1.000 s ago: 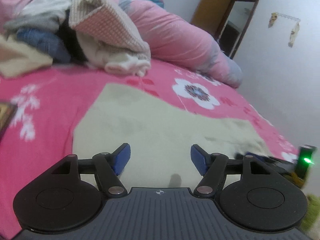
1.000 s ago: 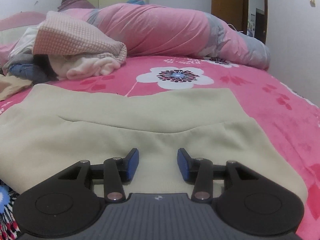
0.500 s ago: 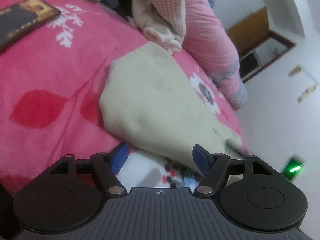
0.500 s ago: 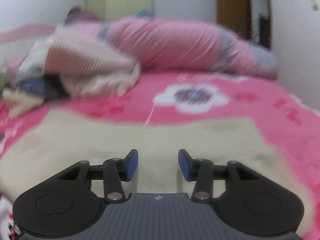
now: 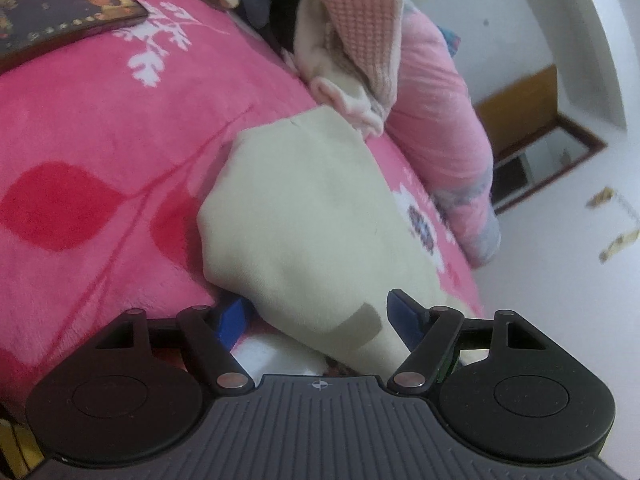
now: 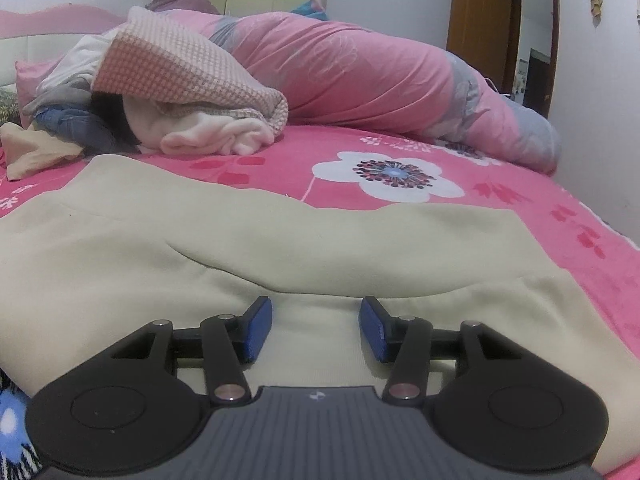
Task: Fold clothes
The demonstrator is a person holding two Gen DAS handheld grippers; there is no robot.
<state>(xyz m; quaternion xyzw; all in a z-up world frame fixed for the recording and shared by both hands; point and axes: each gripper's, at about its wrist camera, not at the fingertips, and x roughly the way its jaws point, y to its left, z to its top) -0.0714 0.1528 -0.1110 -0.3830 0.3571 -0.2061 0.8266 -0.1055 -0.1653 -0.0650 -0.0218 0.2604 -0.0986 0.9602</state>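
A cream garment (image 5: 312, 216) lies spread on the pink flowered bed (image 5: 100, 128), filling the centre of the left wrist view and the whole lower half of the right wrist view (image 6: 280, 248). The left gripper (image 5: 316, 316) sits at the bottom of its frame with its jaws spread wide, a corner of the cream cloth lying between the blue pads; the left pad (image 5: 232, 316) is partly tucked under the cloth edge. The right gripper (image 6: 316, 328) rests low over the garment, jaws apart, nothing pinched. A heap of clothes (image 6: 172, 96) topped by a pink checked piece lies at upper left, with a rolled pink quilt (image 6: 360, 76) behind it. A dark framed picture (image 5: 60, 12) lies at the upper left of the left wrist view.
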